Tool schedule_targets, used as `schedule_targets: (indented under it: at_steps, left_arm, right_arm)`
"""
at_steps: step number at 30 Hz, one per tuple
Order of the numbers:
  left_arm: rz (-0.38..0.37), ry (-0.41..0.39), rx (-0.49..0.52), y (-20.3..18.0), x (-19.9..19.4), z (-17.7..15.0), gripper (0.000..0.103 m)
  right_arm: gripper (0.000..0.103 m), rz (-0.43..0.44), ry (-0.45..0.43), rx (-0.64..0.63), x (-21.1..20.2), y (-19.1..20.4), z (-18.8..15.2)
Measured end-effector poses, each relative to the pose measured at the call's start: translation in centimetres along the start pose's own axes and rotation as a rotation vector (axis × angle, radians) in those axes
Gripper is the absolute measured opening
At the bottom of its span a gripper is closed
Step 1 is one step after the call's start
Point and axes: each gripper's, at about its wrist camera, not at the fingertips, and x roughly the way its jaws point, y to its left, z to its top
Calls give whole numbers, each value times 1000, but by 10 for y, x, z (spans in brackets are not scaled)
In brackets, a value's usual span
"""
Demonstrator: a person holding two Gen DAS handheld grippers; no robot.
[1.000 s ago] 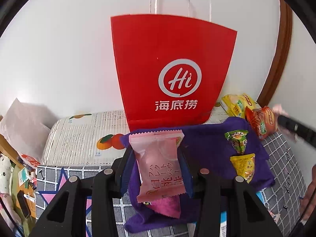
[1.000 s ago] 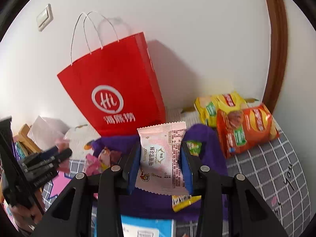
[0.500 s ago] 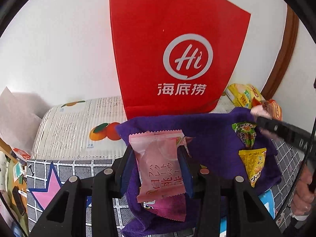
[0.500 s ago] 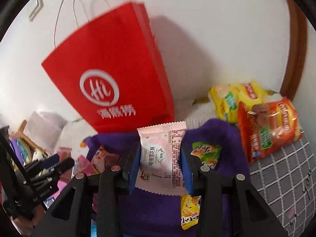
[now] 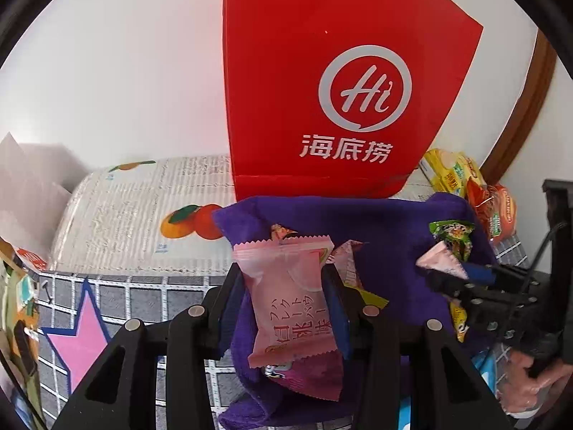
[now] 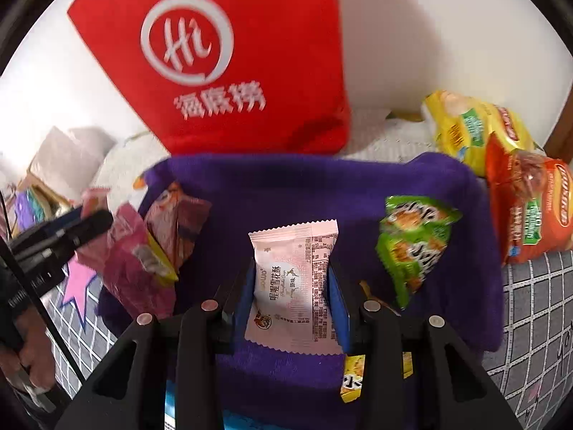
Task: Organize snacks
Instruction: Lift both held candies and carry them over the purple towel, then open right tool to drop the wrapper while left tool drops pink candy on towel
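In the left wrist view my left gripper [image 5: 284, 286] is shut on a pink snack packet [image 5: 286, 308], held upright over the near left part of a purple cloth [image 5: 386, 236]. In the right wrist view my right gripper [image 6: 292, 286] is shut on a pale pink packet [image 6: 293, 279] above the cloth's [image 6: 286, 186] middle. A green packet [image 6: 412, 243], a magenta packet [image 6: 132, 268] and a yellow packet [image 6: 352, 376] lie on the cloth. A red paper bag [image 5: 322, 89] stands right behind the cloth against the wall.
A yellow chip bag [image 6: 465, 125] and an orange chip bag [image 6: 526, 208] lie right of the cloth. A fruit-printed white mat [image 5: 143, 215] is at the back left, over a grey checked cover [image 5: 143, 297] with a pink star. Clutter lines the far left edge.
Both grippers have sunk toward the purple cloth, the right one much farther and tipped more steeply down. The red bag now fills more of each view. Both packets stay gripped.
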Motion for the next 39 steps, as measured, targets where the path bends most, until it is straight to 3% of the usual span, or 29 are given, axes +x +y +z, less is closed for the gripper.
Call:
schedule_targets:
  at_steps: [20, 25, 29, 39]
  left_arm:
    - [-16, 9, 77, -25, 1, -7, 42]
    - [-17, 9, 81, -27, 0, -7, 42]
    - [-18, 16, 76, -25, 2, -7, 42]
    - [-56, 37, 84, -32, 5, -8, 42]
  right_arm:
    - [40, -41, 102, -14, 28, 6, -7]
    - [48, -61, 110, -26, 27, 7, -8]
    - [56, -70, 84, -16, 20, 5, -7]
    - [56, -85, -55, 35, -35, -11, 3]
